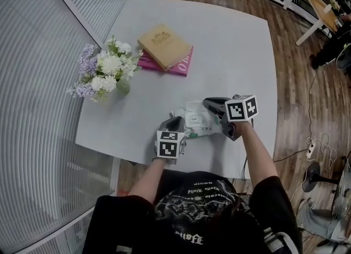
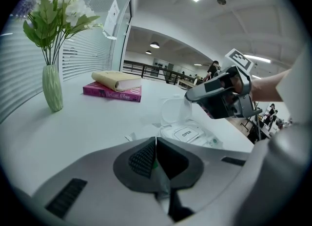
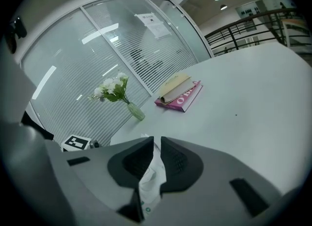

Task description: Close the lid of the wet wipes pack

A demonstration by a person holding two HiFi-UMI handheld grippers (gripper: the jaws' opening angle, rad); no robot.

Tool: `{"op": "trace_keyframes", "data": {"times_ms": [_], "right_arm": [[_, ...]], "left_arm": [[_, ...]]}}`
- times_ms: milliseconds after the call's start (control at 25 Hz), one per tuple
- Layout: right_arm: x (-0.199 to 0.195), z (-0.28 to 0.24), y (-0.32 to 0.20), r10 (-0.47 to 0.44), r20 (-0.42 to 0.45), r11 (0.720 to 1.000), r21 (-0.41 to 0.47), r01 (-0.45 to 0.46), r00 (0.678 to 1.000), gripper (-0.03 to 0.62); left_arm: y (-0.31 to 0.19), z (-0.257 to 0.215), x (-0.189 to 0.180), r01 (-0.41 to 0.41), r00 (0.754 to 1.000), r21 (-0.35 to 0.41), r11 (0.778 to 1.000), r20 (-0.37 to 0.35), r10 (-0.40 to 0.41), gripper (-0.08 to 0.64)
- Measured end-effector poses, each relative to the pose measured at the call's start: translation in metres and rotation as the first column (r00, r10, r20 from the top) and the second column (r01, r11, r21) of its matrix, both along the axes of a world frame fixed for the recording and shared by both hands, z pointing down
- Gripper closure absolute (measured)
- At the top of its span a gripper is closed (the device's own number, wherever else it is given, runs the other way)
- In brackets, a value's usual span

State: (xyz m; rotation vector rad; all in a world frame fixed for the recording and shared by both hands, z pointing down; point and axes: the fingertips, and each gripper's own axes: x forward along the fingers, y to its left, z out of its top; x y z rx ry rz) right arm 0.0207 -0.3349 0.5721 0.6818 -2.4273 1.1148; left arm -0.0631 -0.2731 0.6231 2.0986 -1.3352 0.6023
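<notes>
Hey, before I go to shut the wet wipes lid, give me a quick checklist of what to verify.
1. Closed lid: not ok, it stands open and upright.
2. Steadied wet wipes pack: ok, the left gripper is shut on its near edge.
3. Empty right gripper: cannot tell, jaws narrowly apart with white pack material in the gap.
4. Reach to lid: ok, right gripper beside its top edge.
5. Clear of books and vase: ok, both sit across the table.
</notes>
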Motion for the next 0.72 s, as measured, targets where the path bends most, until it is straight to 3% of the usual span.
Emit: {"op": "trace_keyframes", "data": {"times_ms": [240, 520, 720], "right_arm": [[0.001, -0.004, 0.017, 0.021, 0.037, 1.0, 0.015, -0.022, 0.999, 0.531], [0.005, -0.001, 0.031, 0.072, 0.059, 0.997, 0.015, -0.073, 0.996, 0.512], [0.005, 0.002, 0.04, 0.111, 0.069, 0.993, 0.02, -0.112, 0.991, 0.498]], "left_arm": [[0.002, 0.0, 0.0, 0.016, 1.0, 0.005, 1.0, -0.01, -0.016, 0.549], [0.001, 0.001, 0.0, 0.027, 0.999, 0.012, 1.0, 0.031, -0.028, 0.549], [0.002, 0.003, -0.001, 0.022, 1.0, 0.012, 1.0, 0.01, -0.022, 0.549]]}}
